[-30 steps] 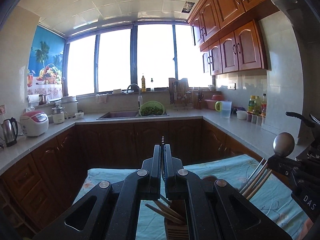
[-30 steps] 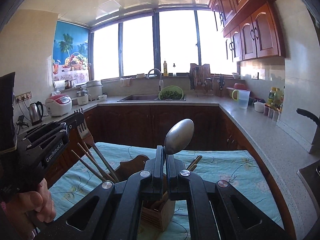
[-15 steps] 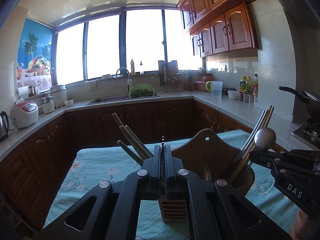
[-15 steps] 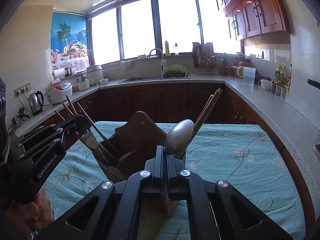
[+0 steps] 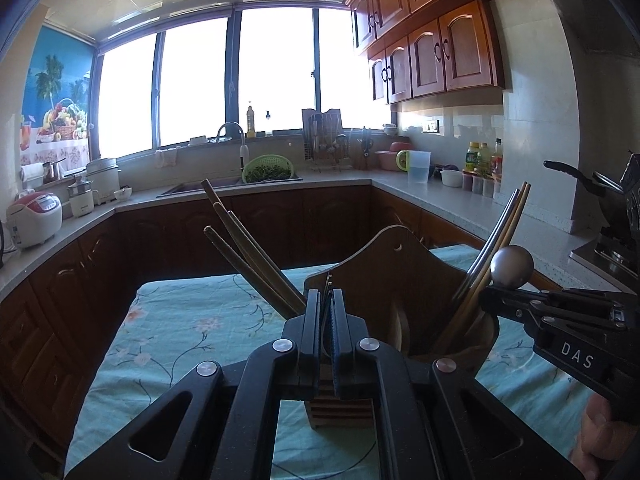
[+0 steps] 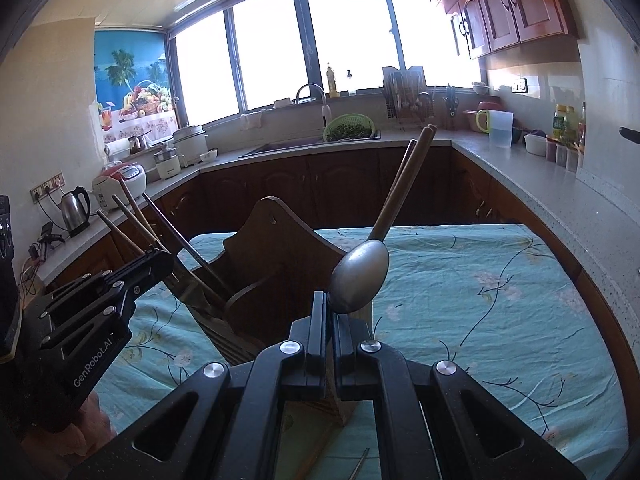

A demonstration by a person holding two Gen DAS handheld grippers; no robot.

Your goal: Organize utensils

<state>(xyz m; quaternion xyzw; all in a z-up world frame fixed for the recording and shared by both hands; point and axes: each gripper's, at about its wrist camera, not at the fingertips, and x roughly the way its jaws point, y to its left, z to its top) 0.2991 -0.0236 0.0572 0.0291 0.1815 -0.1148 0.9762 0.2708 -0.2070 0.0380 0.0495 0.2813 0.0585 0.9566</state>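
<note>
A wooden utensil holder (image 5: 396, 292) stands on the teal floral cloth, with chopsticks (image 5: 248, 248) in its left compartment and more chopsticks (image 5: 496, 240) in its right one. My left gripper (image 5: 329, 312) is shut on a fork, whose thin edge shows between the fingers, just over the holder's left side. My right gripper (image 6: 331, 312) is shut on a metal spoon (image 6: 360, 280), bowl up, over the holder's (image 6: 276, 264) right side. The spoon (image 5: 511, 266) also shows in the left wrist view. The fork's head is hidden behind the left gripper (image 6: 156, 264) in the right wrist view.
The teal cloth (image 6: 480, 280) covers a table ringed by dark wood cabinets and a grey counter (image 5: 460, 208). A thin utensil tip (image 6: 360, 464) lies on the cloth near me. A pan handle (image 5: 572, 172) juts out at the right.
Both grippers have come down toward the holder, which now looks larger and nearer. The fork and spoon stay gripped.
</note>
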